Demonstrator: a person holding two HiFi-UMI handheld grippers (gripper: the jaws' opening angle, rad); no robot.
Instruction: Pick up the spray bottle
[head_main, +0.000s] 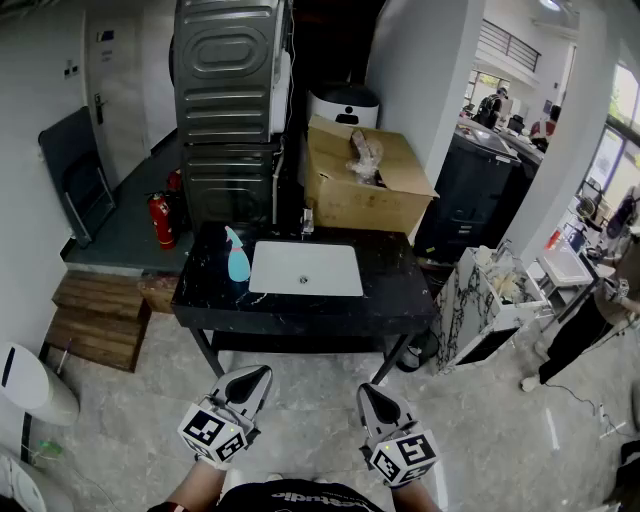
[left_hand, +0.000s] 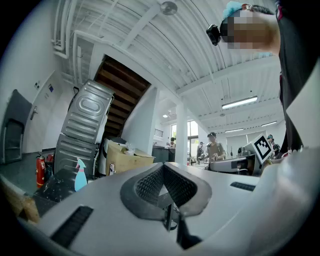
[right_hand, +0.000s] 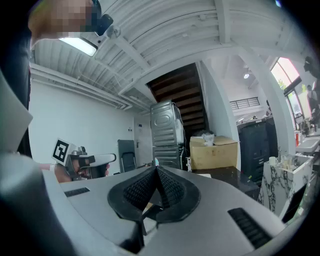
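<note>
The spray bottle (head_main: 237, 256) is pale teal with a pink trigger. It stands upright on the left part of a black marble table (head_main: 395, 290), just left of the white sink (head_main: 305, 268). Both grippers hang low in the head view, well short of the table's front edge. My left gripper (head_main: 263, 371) is shut with nothing in it, and my right gripper (head_main: 366, 389) is shut and empty too. In the left gripper view the spray bottle (left_hand: 80, 175) shows far off at the left, beyond the closed left gripper (left_hand: 163, 165). In the right gripper view the right gripper (right_hand: 156, 169) has its pads meeting at the tip.
A cardboard box (head_main: 365, 180) and a grey metal appliance (head_main: 228, 90) stand behind the table. A fire extinguisher (head_main: 160, 220) and wooden steps (head_main: 98, 315) are at the left. A marble-patterned cabinet (head_main: 480, 300) stands at the right, with people beyond it.
</note>
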